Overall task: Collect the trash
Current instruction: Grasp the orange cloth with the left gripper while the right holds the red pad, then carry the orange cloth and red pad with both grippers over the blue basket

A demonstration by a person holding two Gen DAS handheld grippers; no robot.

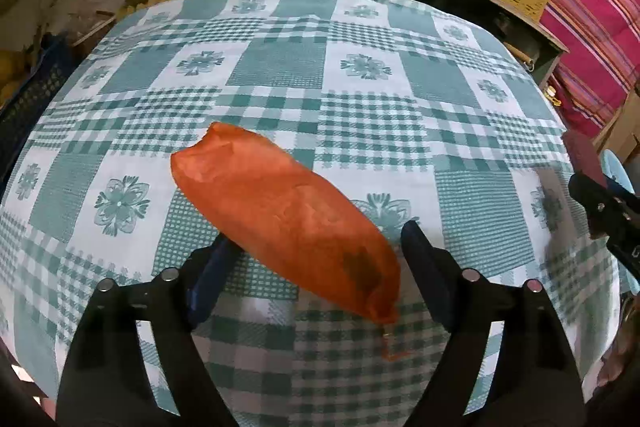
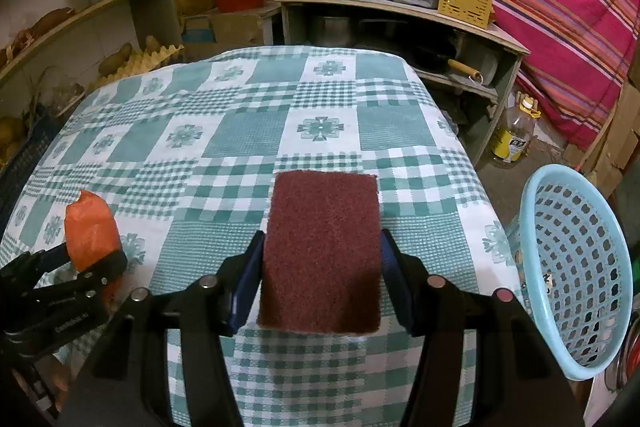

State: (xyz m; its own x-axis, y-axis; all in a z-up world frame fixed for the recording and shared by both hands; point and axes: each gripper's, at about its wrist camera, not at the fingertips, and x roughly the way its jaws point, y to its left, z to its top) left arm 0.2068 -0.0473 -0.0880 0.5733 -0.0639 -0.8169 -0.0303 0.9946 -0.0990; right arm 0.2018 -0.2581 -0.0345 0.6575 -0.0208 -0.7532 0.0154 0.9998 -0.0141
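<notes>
Jaws of our left gripper (image 1: 316, 247) straddle the orange wrapper (image 1: 280, 211) on the checked tablecloth (image 1: 280, 67), right pad not touching. We should squeeze mid-body, then lift. Right gripper (image 2: 320, 259) clamps the maroon scouring pad (image 2: 322, 247); blue basket (image 2: 576, 267) waits beside.

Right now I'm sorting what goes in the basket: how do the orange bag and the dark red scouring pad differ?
The orange bag is crinkled, rounded and lies askew on the tablecloth; the scouring pad is a flat, fibrous rectangle. The pad is pinched in the right claw, while the bag sits between the left claw's jaws with a visible gap on one side. The bag shows a dark stain; the pad looks uniform. Both are over the checked table.
</notes>
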